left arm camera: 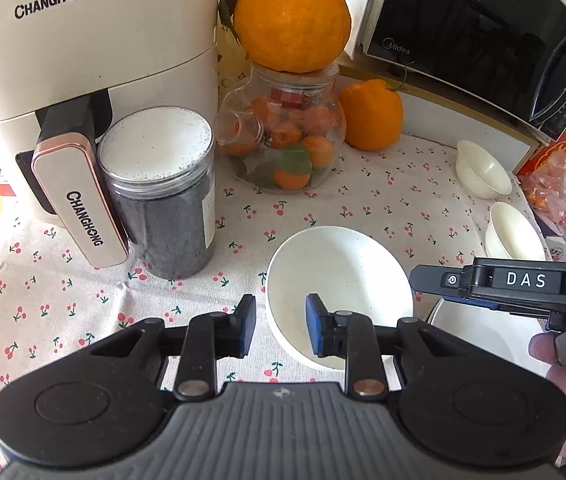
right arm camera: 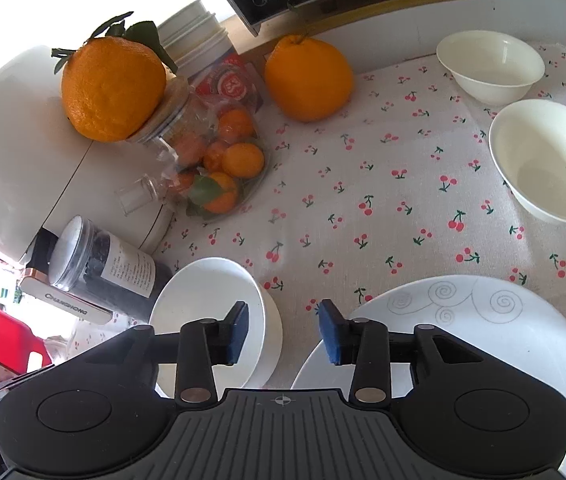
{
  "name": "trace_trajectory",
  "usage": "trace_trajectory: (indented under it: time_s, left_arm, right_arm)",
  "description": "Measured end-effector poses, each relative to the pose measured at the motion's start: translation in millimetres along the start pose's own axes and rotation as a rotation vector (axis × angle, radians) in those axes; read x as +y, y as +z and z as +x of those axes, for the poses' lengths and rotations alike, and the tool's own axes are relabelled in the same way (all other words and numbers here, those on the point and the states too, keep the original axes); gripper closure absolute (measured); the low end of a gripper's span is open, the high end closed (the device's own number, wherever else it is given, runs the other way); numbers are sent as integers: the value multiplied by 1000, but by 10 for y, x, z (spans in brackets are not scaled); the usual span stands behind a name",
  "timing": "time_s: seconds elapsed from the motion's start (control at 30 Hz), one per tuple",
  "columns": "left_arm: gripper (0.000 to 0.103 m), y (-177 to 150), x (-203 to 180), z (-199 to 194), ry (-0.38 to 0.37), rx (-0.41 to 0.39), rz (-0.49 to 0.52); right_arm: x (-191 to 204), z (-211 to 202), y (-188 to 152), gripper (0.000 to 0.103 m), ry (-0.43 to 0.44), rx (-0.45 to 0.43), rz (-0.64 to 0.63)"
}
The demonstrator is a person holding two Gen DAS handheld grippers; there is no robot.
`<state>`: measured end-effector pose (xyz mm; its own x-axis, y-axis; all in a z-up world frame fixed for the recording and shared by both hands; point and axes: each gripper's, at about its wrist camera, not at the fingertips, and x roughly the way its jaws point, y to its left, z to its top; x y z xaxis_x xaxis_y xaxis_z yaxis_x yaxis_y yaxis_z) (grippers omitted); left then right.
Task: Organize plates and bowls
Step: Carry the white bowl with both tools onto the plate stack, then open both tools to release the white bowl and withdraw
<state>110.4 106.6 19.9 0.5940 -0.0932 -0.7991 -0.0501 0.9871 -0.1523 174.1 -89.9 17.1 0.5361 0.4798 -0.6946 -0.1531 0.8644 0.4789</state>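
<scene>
A white deep plate (left arm camera: 339, 276) sits on the cherry-print cloth. My left gripper (left arm camera: 279, 322) is open and straddles its left rim, one pad outside and one inside, neither pressing. My right gripper (right arm camera: 283, 330) is open and grips nothing. Its left finger hangs over the deep plate (right arm camera: 207, 304), its right finger over the edge of a large swirl-patterned plate (right arm camera: 483, 344). That plate (left arm camera: 483, 332) shows under the right gripper's body in the left wrist view. Two cream bowls (right arm camera: 491, 66) (right arm camera: 551, 164) stand at the far right, also seen as bowls (left arm camera: 483, 170) (left arm camera: 515, 236).
A cream air fryer (left arm camera: 83, 60) and a dark-filled jar (left arm camera: 163, 192) stand at the left. A glass pot of small oranges (left arm camera: 283, 144) carries a big orange (left arm camera: 291, 16). Behind are another orange (left arm camera: 371, 116) and a microwave (left arm camera: 475, 28). A plastic bag (left arm camera: 555, 188) lies at the right.
</scene>
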Motion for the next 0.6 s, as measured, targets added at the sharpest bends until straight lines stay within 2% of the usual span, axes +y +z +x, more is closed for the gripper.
trace_trajectory:
  time_s: [0.07,0.2,0.37,0.43,0.5,0.6]
  left_arm:
    - [74,12,-22,-27,-1,-15,4]
    - [69,33,-81,-71,3,-38,19]
    - [45,42,-168,-104,0,-71,34]
    - [40,49,-206,-110,-6,-79,41]
    - [33,55,-242,-106,-9,-88,41]
    - [27,62,-308,-112,-6,-106,49]
  right_arm:
    - [2,-47,3,43,-16,-13,-11]
    - [-28,-130,16,41,-17,-24,-19]
    - [-108,-240,29,34,-25,-47,-13]
    - [-143,-290,32,33,-32,-55,-14]
    - [-178,-339,37,26,-35,-59,-15]
    - [-220,-421,42,24,-40,-65,-29]
